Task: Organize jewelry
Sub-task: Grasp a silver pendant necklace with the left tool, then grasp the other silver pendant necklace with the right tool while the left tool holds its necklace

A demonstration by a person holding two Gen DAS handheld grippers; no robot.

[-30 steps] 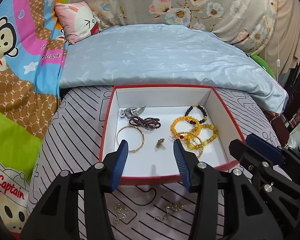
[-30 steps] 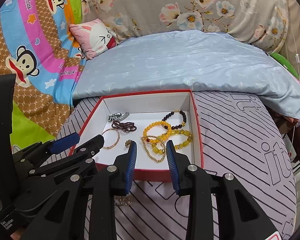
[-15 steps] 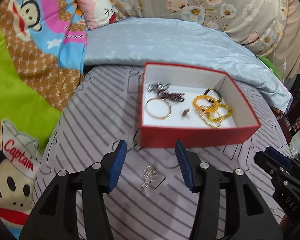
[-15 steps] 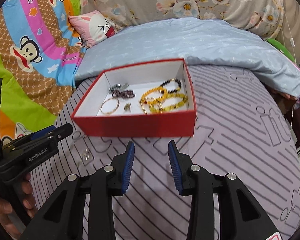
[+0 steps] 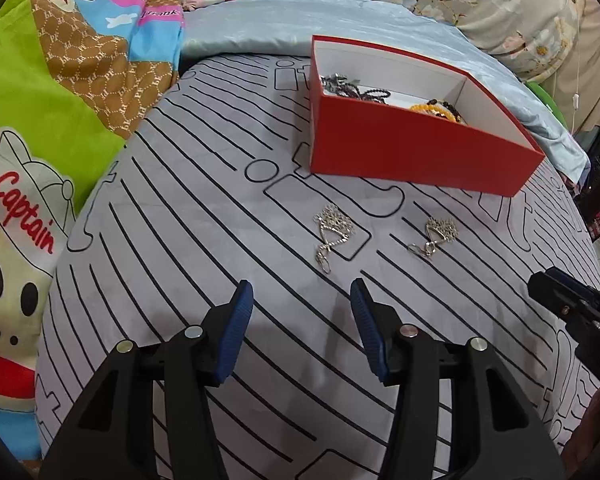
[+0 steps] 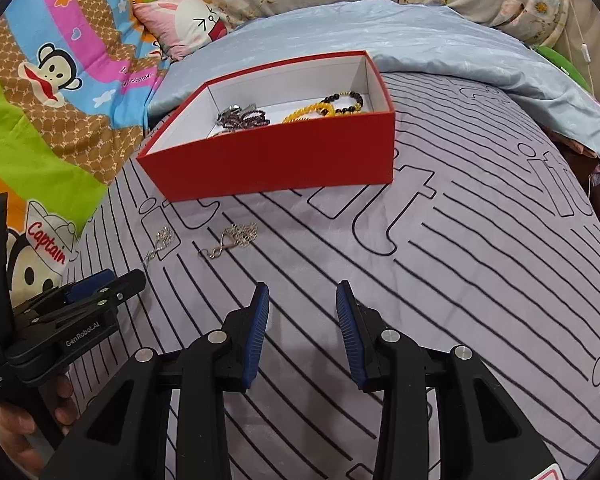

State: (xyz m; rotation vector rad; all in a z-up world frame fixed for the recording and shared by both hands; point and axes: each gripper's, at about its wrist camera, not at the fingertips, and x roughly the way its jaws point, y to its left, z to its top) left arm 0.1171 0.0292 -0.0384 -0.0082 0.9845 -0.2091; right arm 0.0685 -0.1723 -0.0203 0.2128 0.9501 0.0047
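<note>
Two silver chains lie on the bed, just ahead of both tools. Left chain (image 5: 332, 232) sits straight before the spread, empty left tool (image 5: 302, 312); right chain (image 6: 232, 240) lies ahead-left of the spread, empty right tool (image 6: 302, 312).

Beyond your left gripper (image 5: 301, 304), the red box (image 5: 400, 148) wall hides most bracelets (image 5: 438, 107) inside, and both necklace chains (image 5: 332, 222) are too fine to trace.

We are looking at a bed covered by a grey sheet (image 5: 204, 208) with black stripes. A red box (image 5: 412, 152) is sitting on it, and two silver necklaces are lying bunched just in front of the box, one (image 5: 332, 228) to the left and the other (image 5: 436, 234) near it on the right. A pale blue blanket (image 6: 400, 36) is lying behind the box.
</note>
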